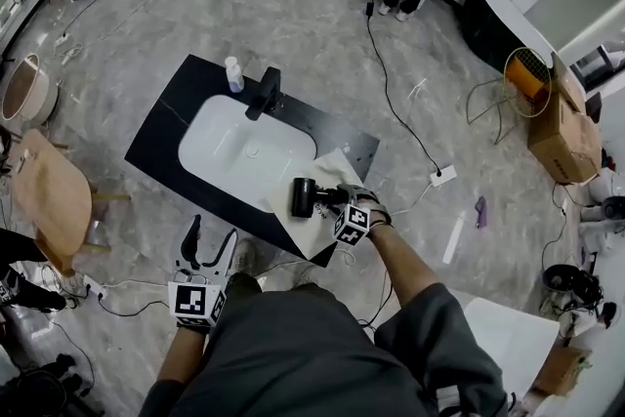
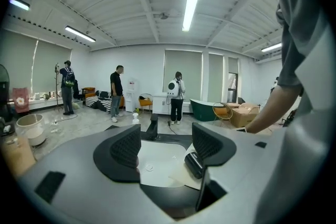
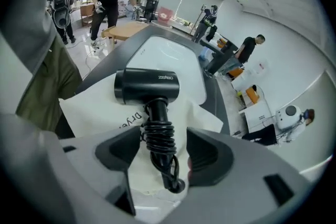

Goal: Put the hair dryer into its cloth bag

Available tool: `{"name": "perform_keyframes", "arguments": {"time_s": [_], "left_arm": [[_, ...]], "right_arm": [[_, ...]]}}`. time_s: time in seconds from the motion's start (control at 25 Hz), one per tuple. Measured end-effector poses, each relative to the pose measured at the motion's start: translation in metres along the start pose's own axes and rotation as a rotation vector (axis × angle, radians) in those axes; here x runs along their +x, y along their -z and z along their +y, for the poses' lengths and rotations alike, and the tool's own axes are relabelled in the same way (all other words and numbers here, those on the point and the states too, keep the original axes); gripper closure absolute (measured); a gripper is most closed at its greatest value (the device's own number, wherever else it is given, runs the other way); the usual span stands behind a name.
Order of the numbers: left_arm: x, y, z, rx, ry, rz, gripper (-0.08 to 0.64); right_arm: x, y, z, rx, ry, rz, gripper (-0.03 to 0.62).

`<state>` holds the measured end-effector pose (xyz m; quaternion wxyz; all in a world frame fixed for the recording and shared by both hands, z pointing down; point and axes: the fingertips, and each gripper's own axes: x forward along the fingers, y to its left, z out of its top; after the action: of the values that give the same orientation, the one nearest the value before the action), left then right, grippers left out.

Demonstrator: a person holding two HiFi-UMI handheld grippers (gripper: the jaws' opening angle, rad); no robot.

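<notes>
Head view shows a black counter (image 1: 166,127) with a white basin (image 1: 244,151). The cloth bag (image 1: 330,173) lies flat on the counter's near corner, and the hair dryer (image 1: 305,198) rests on it. The right gripper (image 3: 164,150) has its jaws apart, flanking the dryer's cord-wrapped handle without pinching it. The left gripper (image 2: 167,147) hangs before the counter, jaws apart and empty.

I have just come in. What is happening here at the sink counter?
A person holds a tool in each hand. The right tool has its jaws apart on either side of the cord-wrapped handle of the black hair dryer. The dryer lies on top of the white cloth bag, at the corner of the black sink counter, and is not yet inside it. The left tool is open and empty, held back from the counter.
</notes>
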<state>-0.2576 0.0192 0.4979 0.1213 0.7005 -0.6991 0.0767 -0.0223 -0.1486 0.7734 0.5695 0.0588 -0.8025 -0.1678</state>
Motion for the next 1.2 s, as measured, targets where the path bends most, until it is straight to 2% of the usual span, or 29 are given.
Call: {"name": "perform_keyframes", "arguments": {"time_s": [0.24, 0.44, 0.8, 0.96, 1.2], "left_arm": [[-0.015, 0.013, 0.018, -0.018, -0.078, 0.024, 0.252], [-0.023, 0.022, 0.024, -0.024, -0.114, 0.05, 0.252], [-0.023, 0.03, 0.024, -0.015, -0.121, 0.084, 0.253], [-0.019, 0.033, 0.024, -0.013, -0.122, 0.093, 0.253], [-0.014, 0.034, 0.021, -0.007, -0.104, 0.104, 0.253]], "right_arm": [[0.027, 0.002, 0.005, -0.081, -0.08, 0.047, 0.314], [0.045, 0.002, 0.011, -0.118, -0.169, 0.09, 0.314], [0.056, 0.003, 0.02, -0.123, -0.405, 0.148, 0.318], [0.057, 0.002, 0.018, -0.136, -0.427, 0.136, 0.331], [0.053, 0.002, 0.018, -0.114, -0.416, 0.117, 0.353]]}}
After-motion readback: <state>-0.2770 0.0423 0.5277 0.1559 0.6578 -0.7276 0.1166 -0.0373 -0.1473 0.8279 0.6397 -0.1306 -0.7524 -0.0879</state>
